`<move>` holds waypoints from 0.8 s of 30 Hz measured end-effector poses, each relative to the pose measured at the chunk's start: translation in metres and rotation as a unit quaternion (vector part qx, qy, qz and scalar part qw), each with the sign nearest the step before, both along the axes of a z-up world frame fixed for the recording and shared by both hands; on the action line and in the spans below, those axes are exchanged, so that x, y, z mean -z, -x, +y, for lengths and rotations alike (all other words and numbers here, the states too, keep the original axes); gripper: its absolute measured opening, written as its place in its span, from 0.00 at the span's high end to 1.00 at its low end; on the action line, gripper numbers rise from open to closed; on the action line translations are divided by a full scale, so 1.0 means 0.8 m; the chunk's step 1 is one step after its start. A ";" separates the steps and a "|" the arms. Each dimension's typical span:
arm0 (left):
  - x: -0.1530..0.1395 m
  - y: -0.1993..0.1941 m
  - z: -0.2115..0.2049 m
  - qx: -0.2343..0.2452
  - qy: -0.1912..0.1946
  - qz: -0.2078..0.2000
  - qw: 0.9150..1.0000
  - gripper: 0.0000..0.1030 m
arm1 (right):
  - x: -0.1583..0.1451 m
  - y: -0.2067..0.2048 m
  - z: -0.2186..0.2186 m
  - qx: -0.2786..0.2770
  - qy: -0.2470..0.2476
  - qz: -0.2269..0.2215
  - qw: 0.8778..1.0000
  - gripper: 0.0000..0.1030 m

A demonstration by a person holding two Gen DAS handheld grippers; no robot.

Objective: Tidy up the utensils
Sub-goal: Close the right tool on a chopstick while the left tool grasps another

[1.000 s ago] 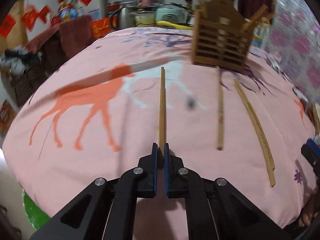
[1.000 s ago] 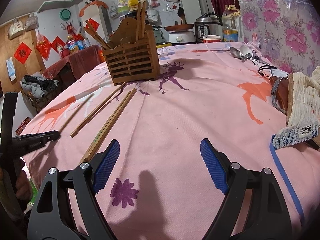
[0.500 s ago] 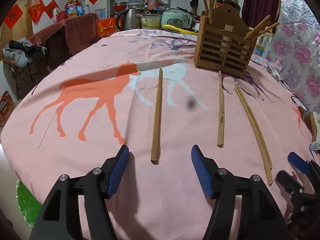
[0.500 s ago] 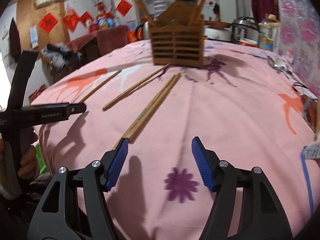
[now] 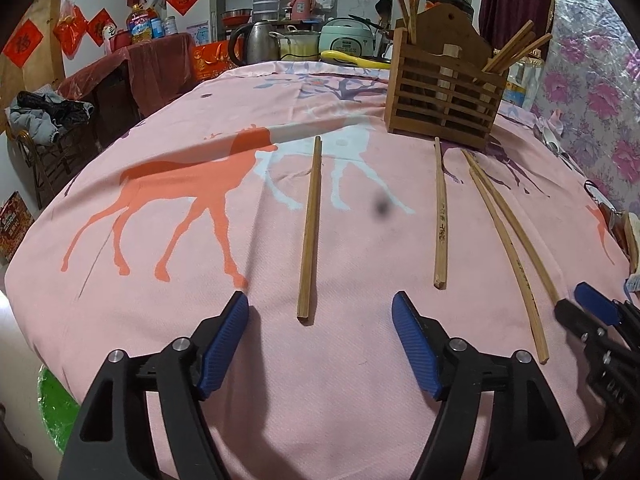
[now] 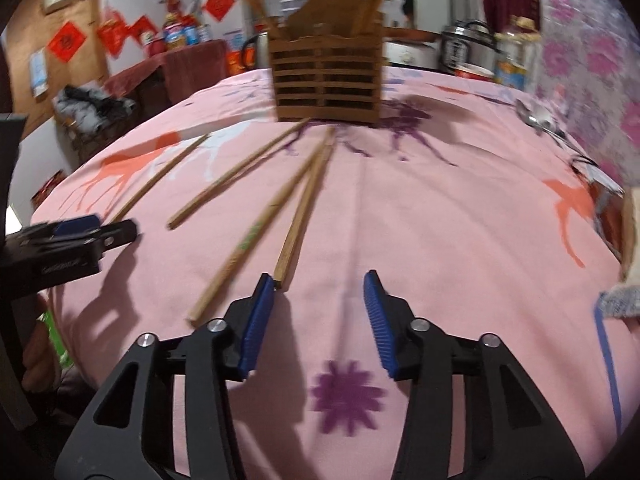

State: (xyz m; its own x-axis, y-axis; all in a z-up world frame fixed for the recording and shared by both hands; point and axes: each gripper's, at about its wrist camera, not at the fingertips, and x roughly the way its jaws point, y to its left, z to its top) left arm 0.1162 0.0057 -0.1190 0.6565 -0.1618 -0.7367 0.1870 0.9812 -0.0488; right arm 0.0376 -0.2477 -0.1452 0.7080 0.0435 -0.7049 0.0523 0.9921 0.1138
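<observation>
Several wooden chopsticks lie on the pink cloth in front of a slatted wooden utensil holder [image 5: 444, 108] that has more chopsticks standing in it. My left gripper [image 5: 320, 330] is open and empty, just behind the near end of the leftmost chopstick [image 5: 310, 224]. A second chopstick [image 5: 441, 216] and a pair [image 5: 508, 240] lie to its right. My right gripper [image 6: 319, 308] is open and empty, with its left finger beside the near end of one chopstick of the pair [image 6: 302, 208]. The holder also shows in the right wrist view [image 6: 326, 80].
The round table is covered with a pink deer-print cloth [image 5: 180, 200]. Kettles, pots and a rice cooker [image 5: 346, 38] stand behind it. Spoons [image 6: 536, 116] lie at the right edge. A mesh cloth [image 6: 624, 296] lies at the near right.
My left gripper has opened, let go of the leftmost chopstick and drawn back. My right gripper has swung left towards the pair of chopsticks and narrowed a little.
</observation>
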 end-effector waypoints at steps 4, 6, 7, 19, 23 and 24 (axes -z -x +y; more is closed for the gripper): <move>0.000 0.001 0.001 -0.001 0.002 0.000 1.000 0.29 | -0.001 0.003 -0.004 -0.008 -0.028 -0.007 1.000 0.55; 0.000 0.001 0.001 -0.001 0.000 -0.001 1.000 0.29 | -0.004 0.001 0.001 -0.016 -0.029 -0.011 0.999 0.55; 0.000 0.000 0.001 -0.001 0.000 -0.001 1.000 0.29 | -0.005 0.000 0.004 -0.021 -0.028 -0.013 0.999 0.55; -0.002 -0.001 0.007 -0.008 0.009 -0.005 1.000 0.37 | 0.002 -0.020 0.003 -0.009 -0.038 0.004 0.999 0.94; -0.004 -0.006 0.018 -0.015 0.028 0.001 0.999 0.59 | 0.003 -0.009 -0.006 -0.008 -0.045 -0.002 0.999 0.94; -0.005 -0.007 0.019 -0.015 0.034 0.003 0.999 0.59 | 0.004 -0.008 -0.006 -0.009 -0.045 -0.004 0.999 0.94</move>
